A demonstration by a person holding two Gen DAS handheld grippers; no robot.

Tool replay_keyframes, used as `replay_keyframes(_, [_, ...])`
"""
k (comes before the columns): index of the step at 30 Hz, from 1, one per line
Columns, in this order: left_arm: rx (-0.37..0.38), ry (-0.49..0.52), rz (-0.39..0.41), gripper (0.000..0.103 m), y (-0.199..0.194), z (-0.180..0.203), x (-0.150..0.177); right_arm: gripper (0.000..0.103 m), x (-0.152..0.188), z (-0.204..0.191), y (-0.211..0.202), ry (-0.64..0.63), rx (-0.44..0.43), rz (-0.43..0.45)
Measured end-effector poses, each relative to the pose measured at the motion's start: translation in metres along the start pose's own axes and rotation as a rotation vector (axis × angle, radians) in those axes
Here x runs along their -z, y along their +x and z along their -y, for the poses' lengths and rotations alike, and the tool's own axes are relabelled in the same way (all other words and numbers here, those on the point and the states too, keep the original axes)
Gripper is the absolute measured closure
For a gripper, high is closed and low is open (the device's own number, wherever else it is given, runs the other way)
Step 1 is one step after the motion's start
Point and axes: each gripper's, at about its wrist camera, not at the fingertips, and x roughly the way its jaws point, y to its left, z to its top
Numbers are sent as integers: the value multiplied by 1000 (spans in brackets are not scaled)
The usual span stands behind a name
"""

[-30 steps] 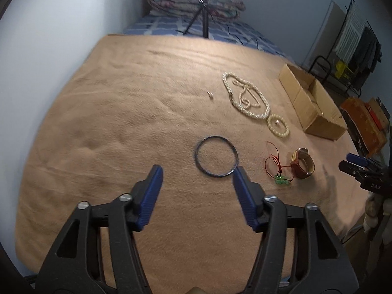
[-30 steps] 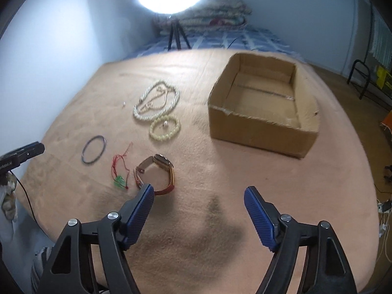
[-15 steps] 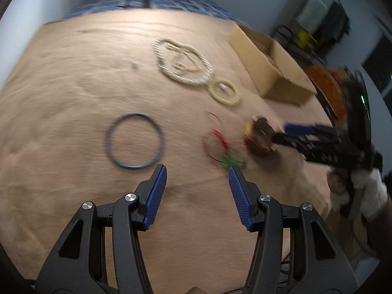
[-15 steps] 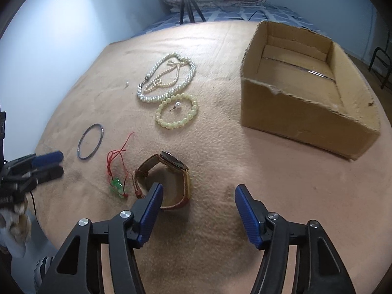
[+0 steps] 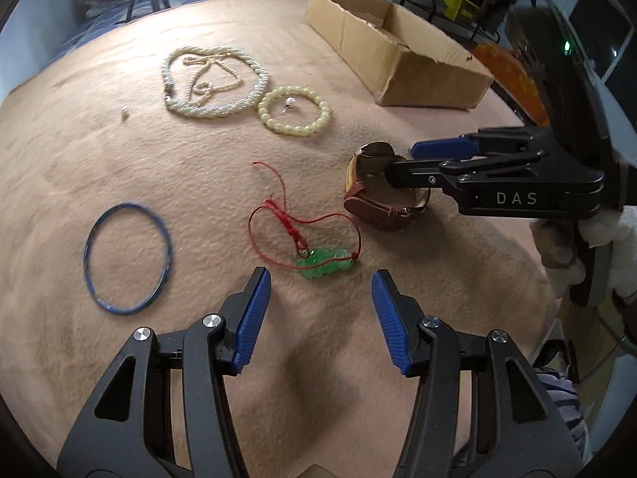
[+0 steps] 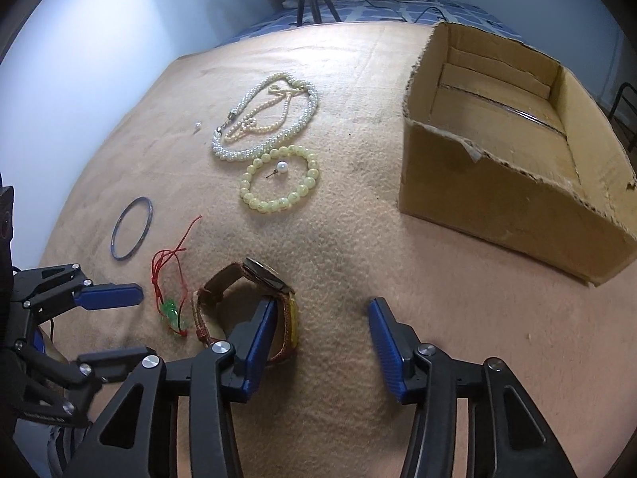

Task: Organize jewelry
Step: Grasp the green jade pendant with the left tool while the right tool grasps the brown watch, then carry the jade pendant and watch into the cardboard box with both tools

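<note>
My right gripper (image 6: 320, 328) is spread wide, low centre of its view, one blue finger pad (image 6: 258, 338) poked inside the loop of the brown leather-strap wristwatch (image 6: 254, 302), nothing clamped. My left gripper (image 5: 320, 312) is also released, hovering just below the green jade pendant on red cord (image 5: 324, 263) mid-frame. Dark blue thin bangle (image 5: 127, 258) at left, pale yellow bead bracelet (image 5: 294, 110) and white pearl rope necklace (image 5: 215, 79) above, open cardboard box (image 5: 398, 46) upper right, all on the tan fleece blanket (image 5: 119, 159).

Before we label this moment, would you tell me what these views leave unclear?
- Watch face: edge-on in the right wrist view; right gripper covers it in the left.
- Cardboard box interior: near wall hides it in the left view.
- Stud earring: too small for detail.
</note>
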Motion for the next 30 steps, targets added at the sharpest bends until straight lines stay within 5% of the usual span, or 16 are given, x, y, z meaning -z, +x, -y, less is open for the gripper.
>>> replay_keyframes(11, [-109,80,16,49,19,13,-4,62,-1,-2,4,-39,32,2])
replay_keyframes(15, [-129,72,29,60,19,12,-5,68,-2,-3,5,-39,41,4])
replay_keyframes(17, [-130,59,34,71,18,10,-5,71,-2,-5,4,-43,45,6])
replay_keyframes(30, [-85,-3,98,72,0,-3,-2,97,3,-13,-4,-59,55,33])
